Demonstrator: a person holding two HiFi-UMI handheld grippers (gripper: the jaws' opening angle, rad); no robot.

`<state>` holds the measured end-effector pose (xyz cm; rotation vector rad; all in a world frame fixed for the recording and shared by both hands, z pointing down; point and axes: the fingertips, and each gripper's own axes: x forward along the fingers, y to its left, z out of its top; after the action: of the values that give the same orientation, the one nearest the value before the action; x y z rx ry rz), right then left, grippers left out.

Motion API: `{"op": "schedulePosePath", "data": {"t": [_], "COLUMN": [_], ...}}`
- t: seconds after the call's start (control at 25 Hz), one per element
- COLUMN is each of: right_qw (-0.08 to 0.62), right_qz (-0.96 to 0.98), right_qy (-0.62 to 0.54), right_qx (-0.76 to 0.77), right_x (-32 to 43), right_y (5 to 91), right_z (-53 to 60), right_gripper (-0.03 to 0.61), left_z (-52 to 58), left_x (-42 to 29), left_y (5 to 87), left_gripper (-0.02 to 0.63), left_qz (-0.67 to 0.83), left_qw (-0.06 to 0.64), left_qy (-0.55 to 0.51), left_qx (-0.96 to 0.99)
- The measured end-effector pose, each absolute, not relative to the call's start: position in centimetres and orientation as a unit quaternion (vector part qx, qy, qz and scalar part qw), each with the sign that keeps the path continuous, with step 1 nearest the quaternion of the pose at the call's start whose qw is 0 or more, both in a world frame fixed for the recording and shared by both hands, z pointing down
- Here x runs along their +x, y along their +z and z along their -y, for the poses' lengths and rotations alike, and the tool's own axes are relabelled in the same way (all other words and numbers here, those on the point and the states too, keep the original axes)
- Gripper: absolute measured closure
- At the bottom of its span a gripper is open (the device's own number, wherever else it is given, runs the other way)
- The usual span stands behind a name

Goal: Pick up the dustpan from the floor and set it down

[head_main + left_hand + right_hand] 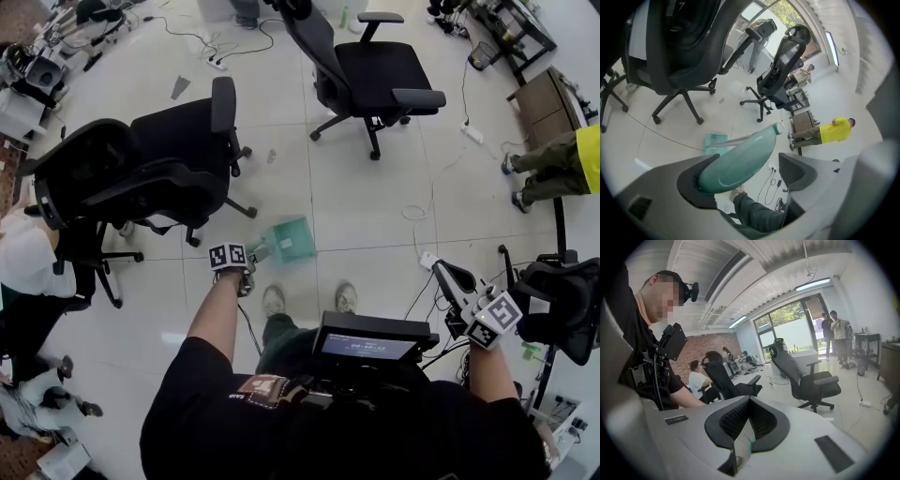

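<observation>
Starting at the left of the head view, black mesh-backed office chairs point(141, 173) stand on the pale tiled floor point(356, 202), their wheeled bases close to the work spot. Just right of them, the left gripper point(251, 255) points down at the teal plastic long-handled dustpan point(291, 239), whose tray sits on the floor in front of the person's grey shoes point(274, 300). In the left gripper view the jaws stand wide apart. The dustpan's rounded teal handle grip point(736, 161) lies against one black pad while the other pad is well clear of it, so nothing clamps it. That looks like the main hazard: propped on one pad only, the handle could slide off and drop, or swing the tray round, if the gripper shifts sideways. A falling handle could strike a chair base or the shoes. Farther right, a white cable loop point(413, 213) lies on the floor, where it could snag the tray or the person's feet. At the far right, the right gripper point(748, 425) is held up away from the dustpan with its jaws closed together on nothing, so it offers no backup support.
</observation>
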<state>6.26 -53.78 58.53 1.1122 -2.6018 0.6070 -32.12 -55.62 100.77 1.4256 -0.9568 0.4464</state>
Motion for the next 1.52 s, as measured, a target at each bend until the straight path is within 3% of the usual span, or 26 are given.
{"op": "schedulePosePath", "data": {"t": [0.32,0.88,1.24,1.4,1.52], "right_qw": [0.113,0.082,0.033,0.006,0.008], "right_qz": [0.894,0.901,0.922,0.941,0.954], "right_qy": [0.206,0.198,0.150,0.122,0.104], "right_qx": [0.380,0.377,0.355,0.315,0.281], "right_x": [6.5,7.7,13.1,16.3,18.4], "right_y": [57.2,55.3,48.5,44.5,43.6], "right_z": [53.8,54.0,52.6,50.3,48.3], "right_gripper": [0.569,0.569,0.569,0.569,0.569], "left_z": [53.3,48.8,43.6,42.4,41.3], "left_x": [-32.8,-33.6,-29.7,-24.3,-20.4], "left_y": [99.4,97.5,85.3,73.7,65.8], "left_gripper": [0.196,0.196,0.202,0.367,0.446], "left_qz": [0.426,0.427,0.429,0.425,0.442], "left_qw": [0.634,0.618,0.589,0.499,0.413], "left_qy": [0.180,0.260,0.123,-0.008,-0.100], "left_qx": [0.619,0.607,0.674,0.756,0.790]}}
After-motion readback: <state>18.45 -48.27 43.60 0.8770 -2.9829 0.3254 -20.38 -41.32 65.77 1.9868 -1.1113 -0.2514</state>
